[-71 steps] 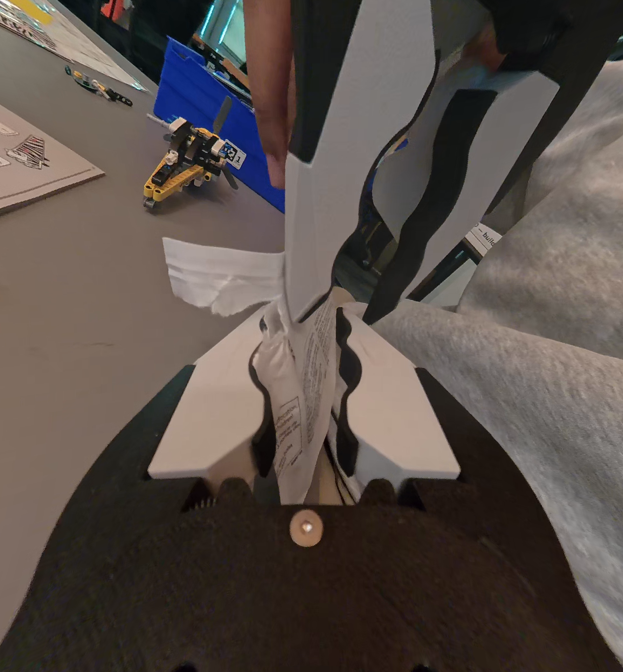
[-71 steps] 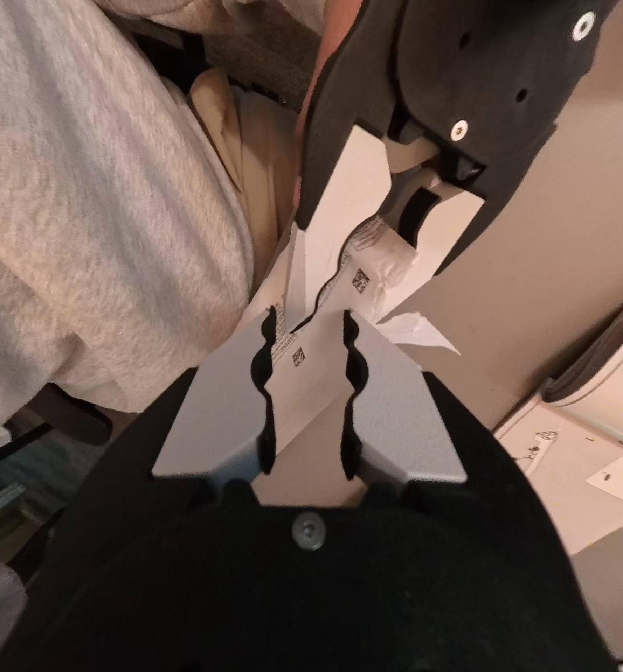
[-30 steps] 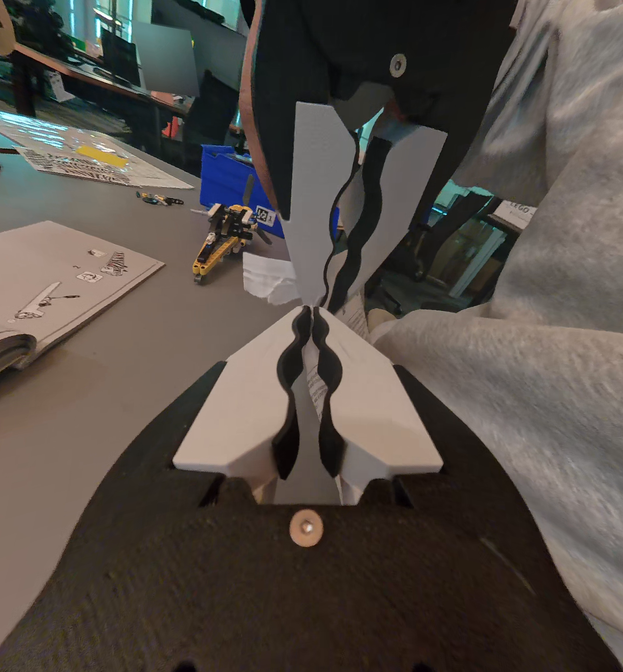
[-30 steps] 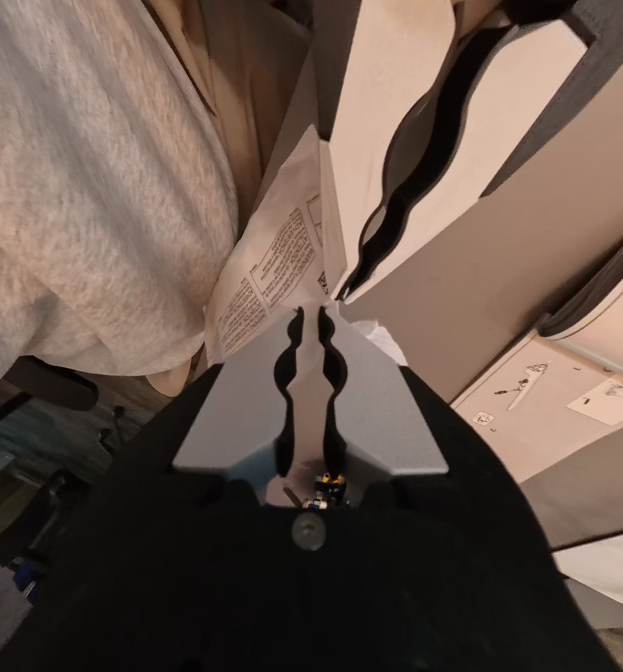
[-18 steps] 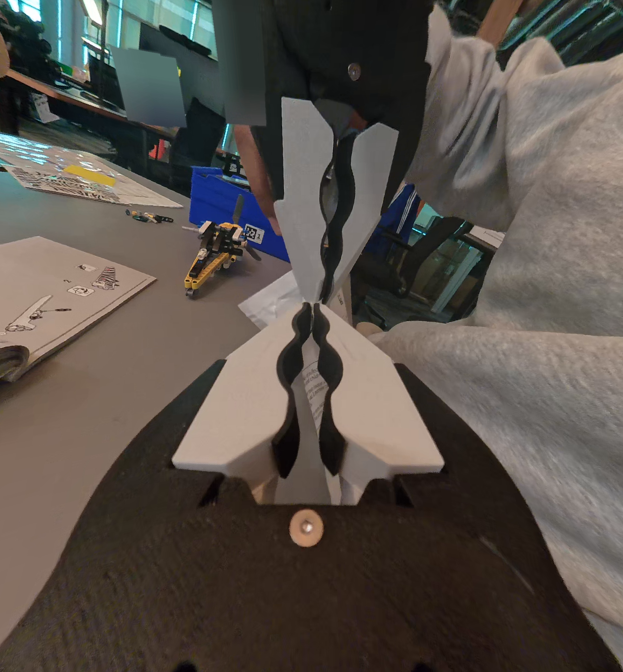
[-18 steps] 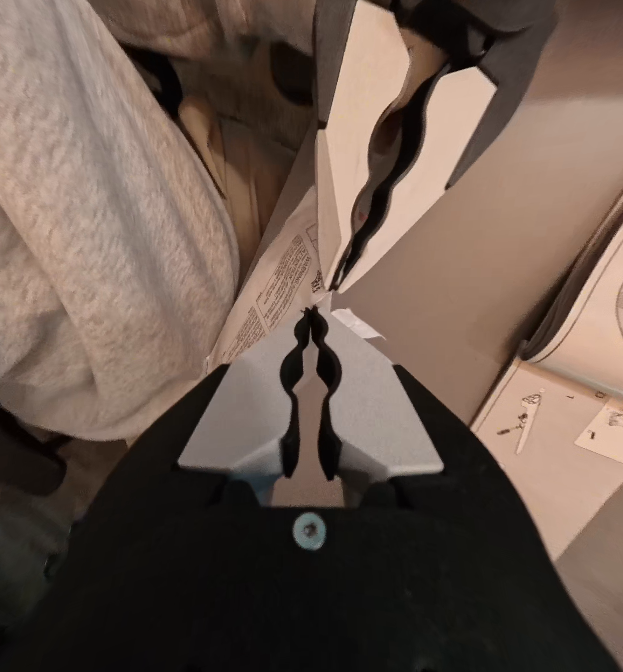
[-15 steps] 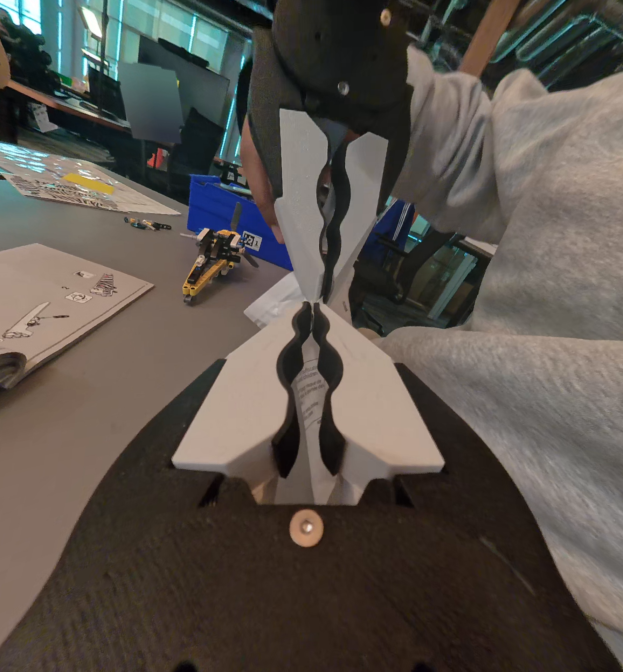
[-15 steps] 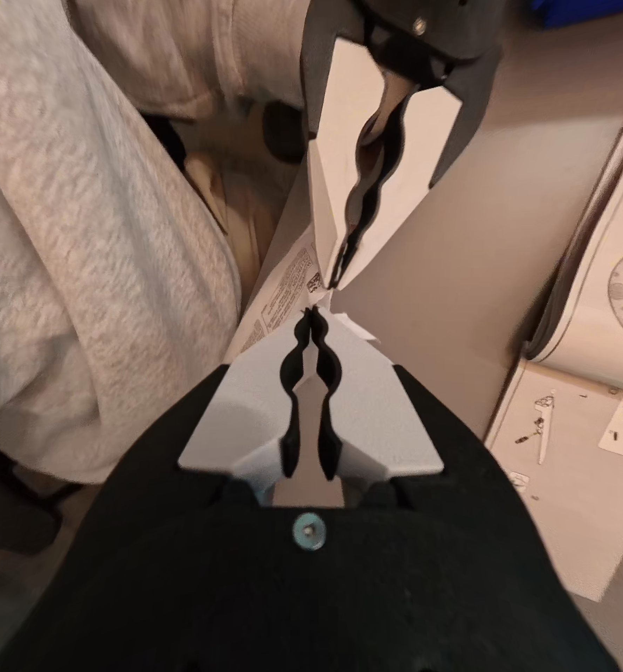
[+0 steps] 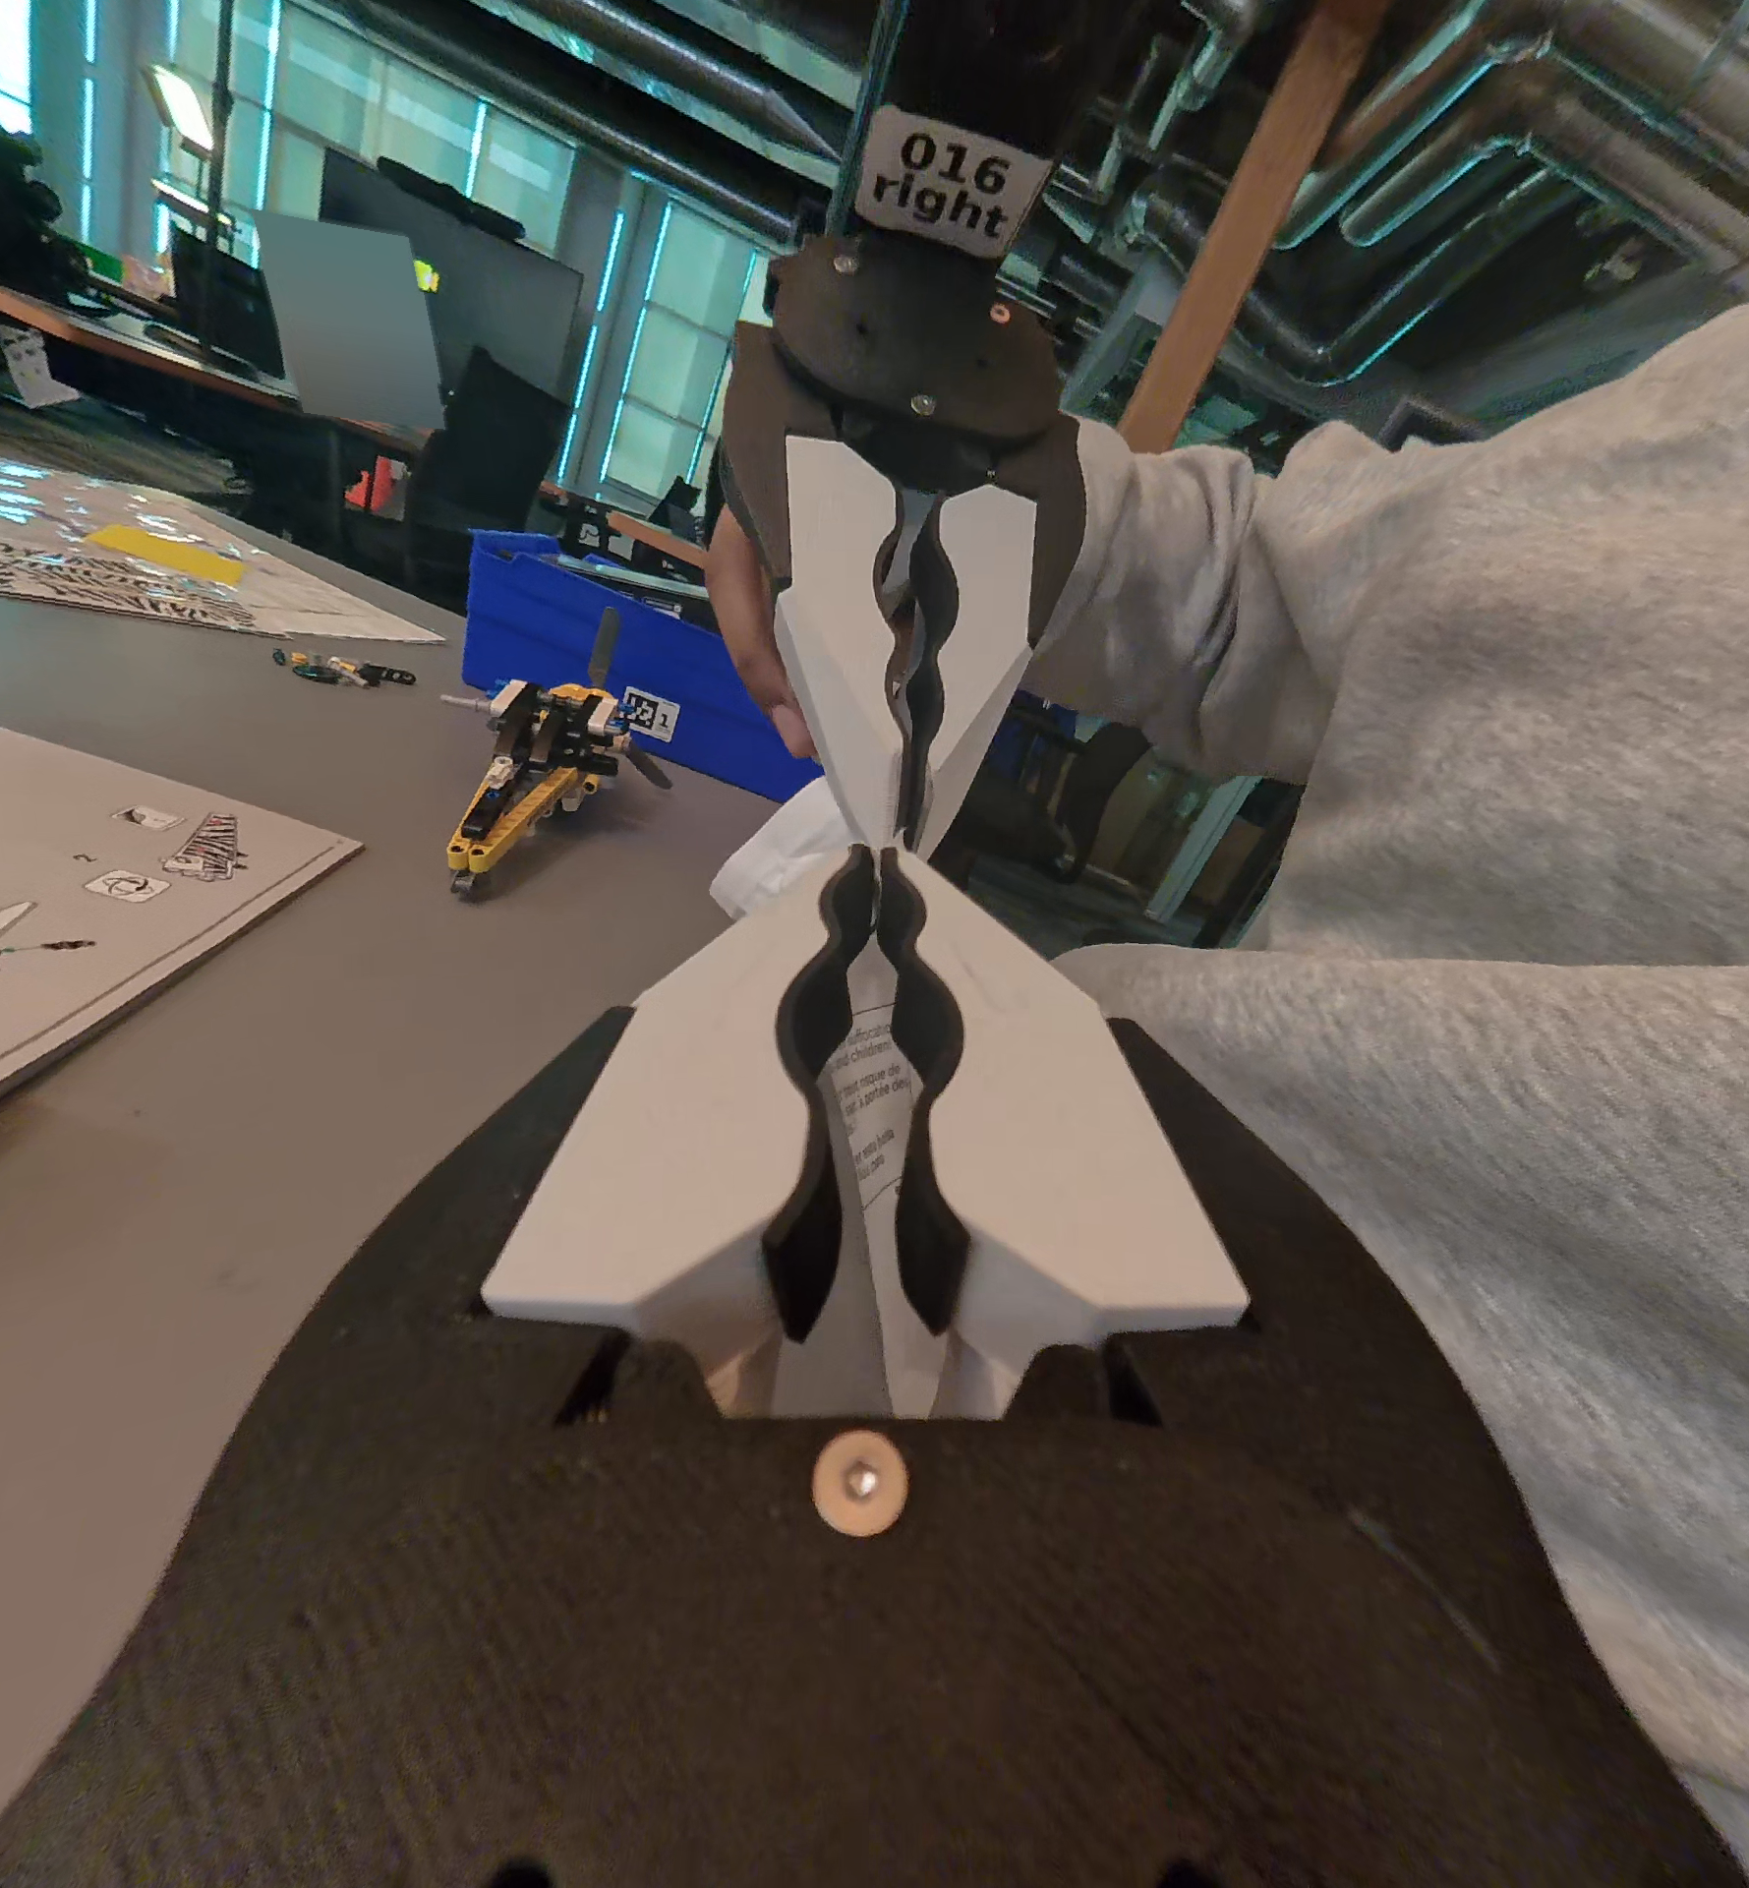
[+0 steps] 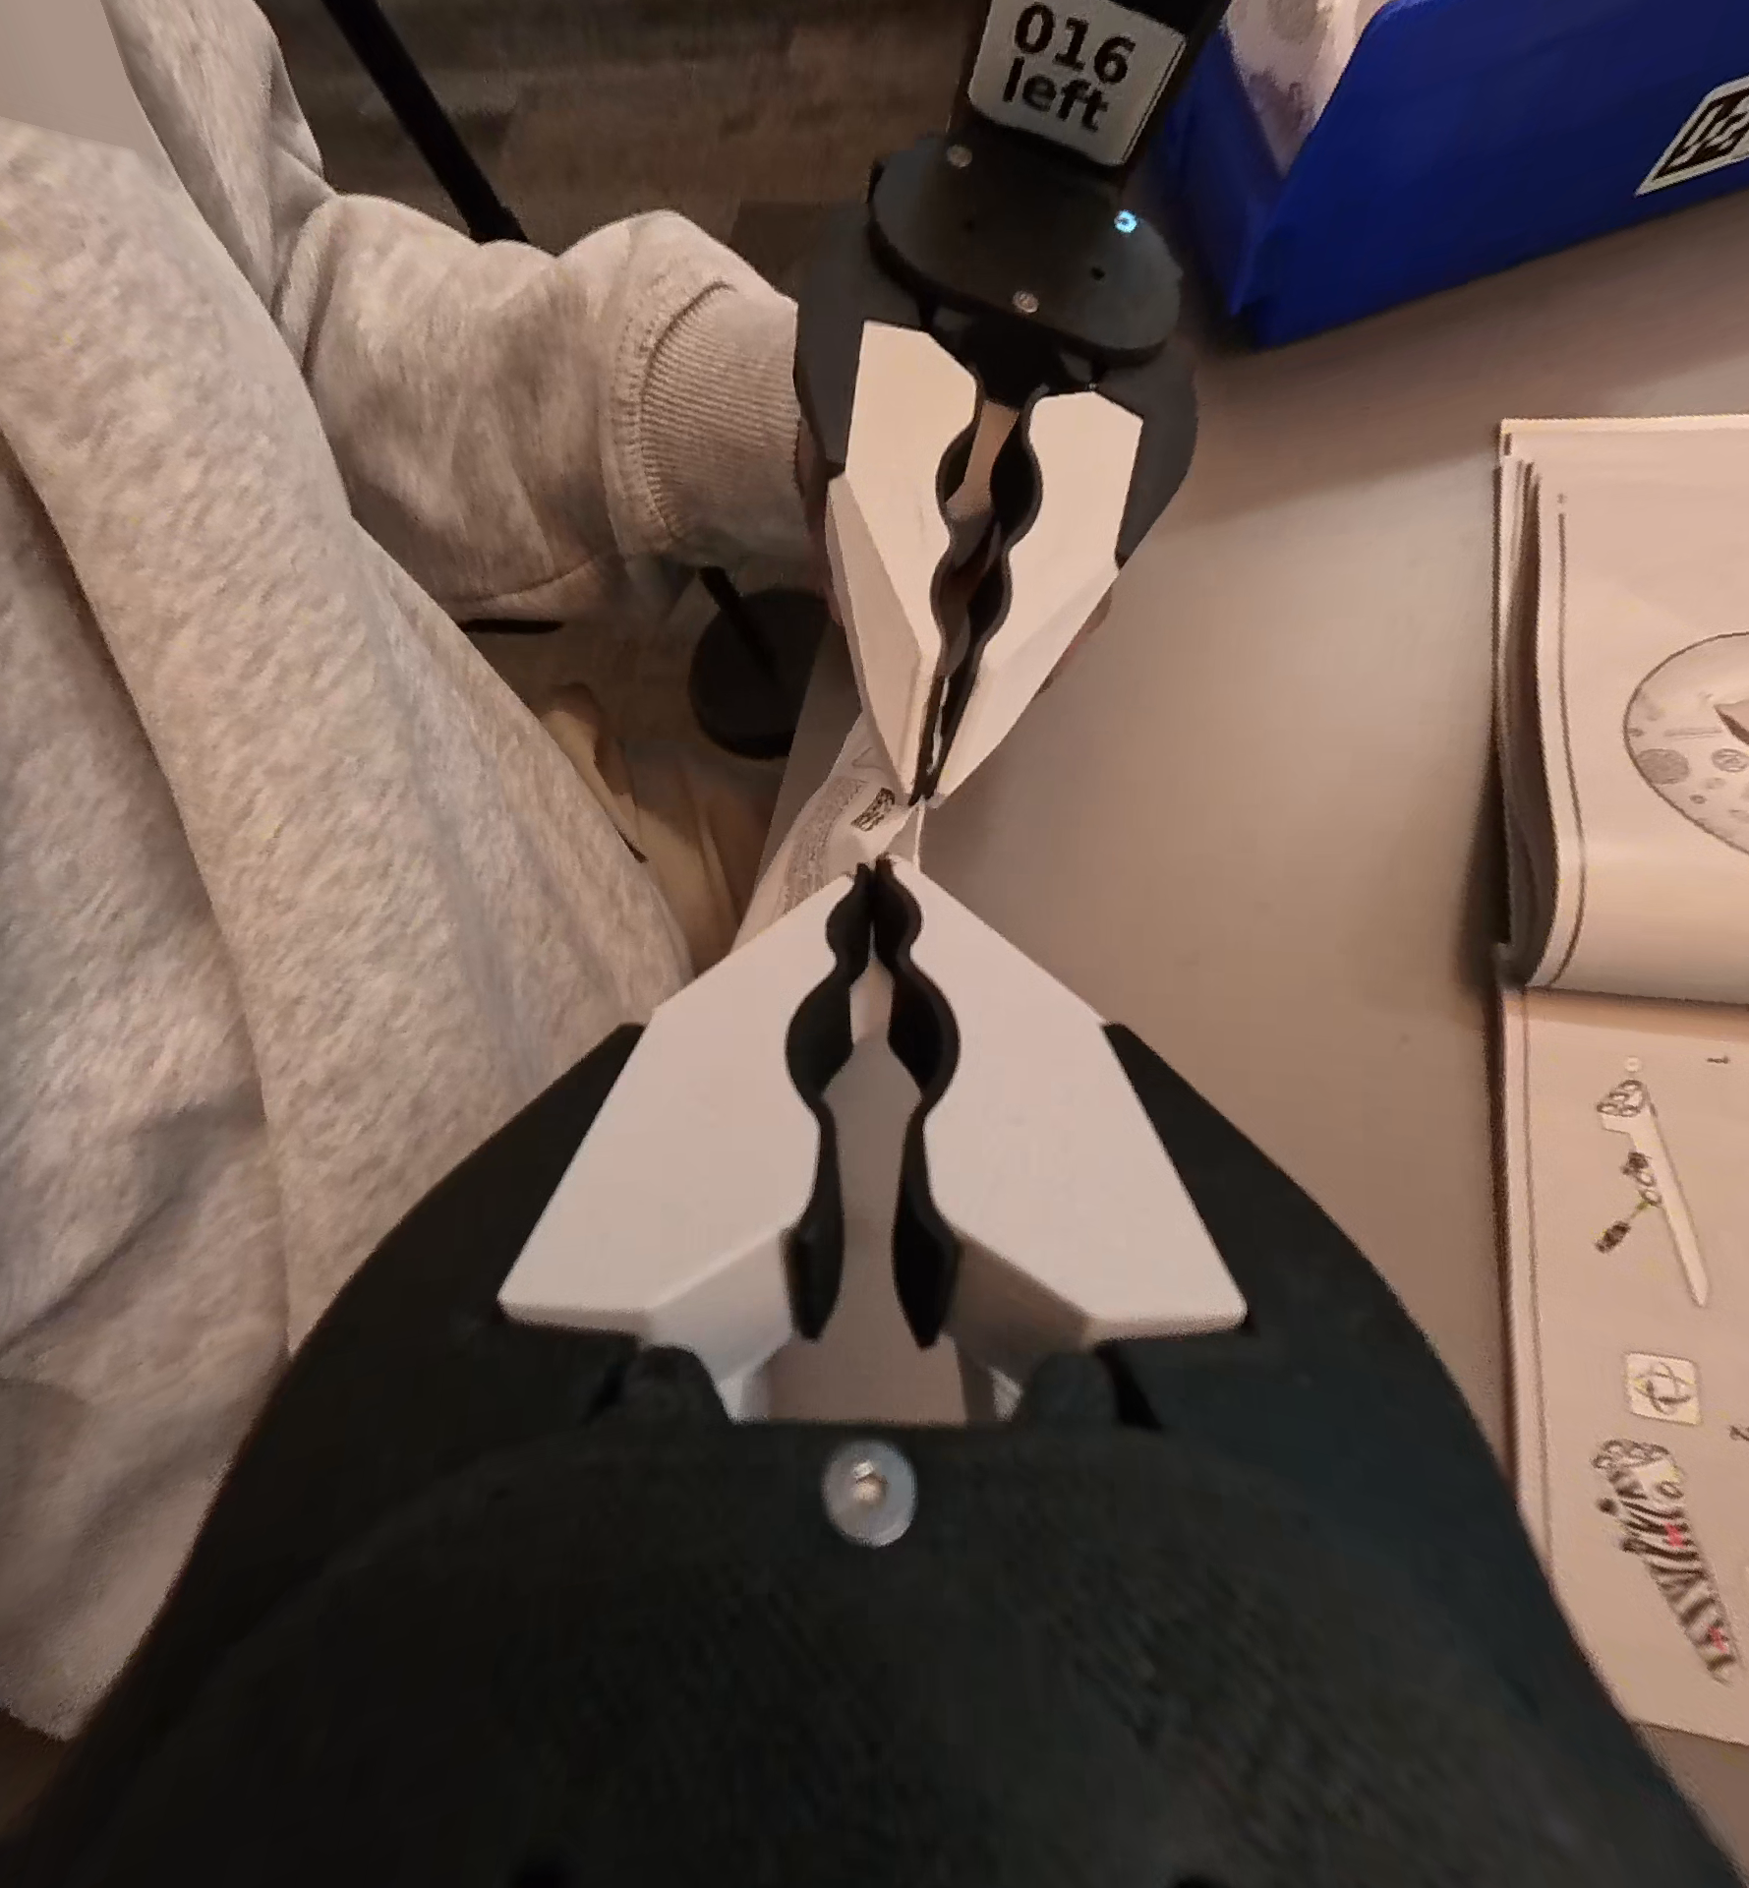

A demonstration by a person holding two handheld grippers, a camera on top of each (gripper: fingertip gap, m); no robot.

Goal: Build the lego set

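Note:
A white paper parts bag [image 9: 778, 863] with printed text hangs at the table's near edge, by the person's grey sweatshirt. My left gripper [image 9: 875, 860] is shut on the bag's edge; the bag shows between its fingers [image 9: 875, 1103]. My right gripper [image 10: 875, 870] is shut on the same bag [image 10: 829, 828]. The two grippers meet tip to tip: the right gripper [image 9: 901, 828] faces me in the left wrist view, the left gripper [image 10: 926, 797] in the right wrist view. A yellow and black lego helicopter model [image 9: 533, 776] stands on the grey table [image 9: 237, 1073].
An open instruction booklet [image 9: 83, 899] lies left of the grippers; it also shows in the right wrist view [image 10: 1667, 1226]. A blue bin [image 9: 594, 644] stands behind the model. A few loose parts [image 9: 349, 669] and a printed sheet [image 9: 134, 572] lie farther back. The tips of both grippers are at nearly the same place.
The right gripper, open around the bag at first, has shut on it. Both grippers have swung to face each other tip to tip and have drawn back from each other.

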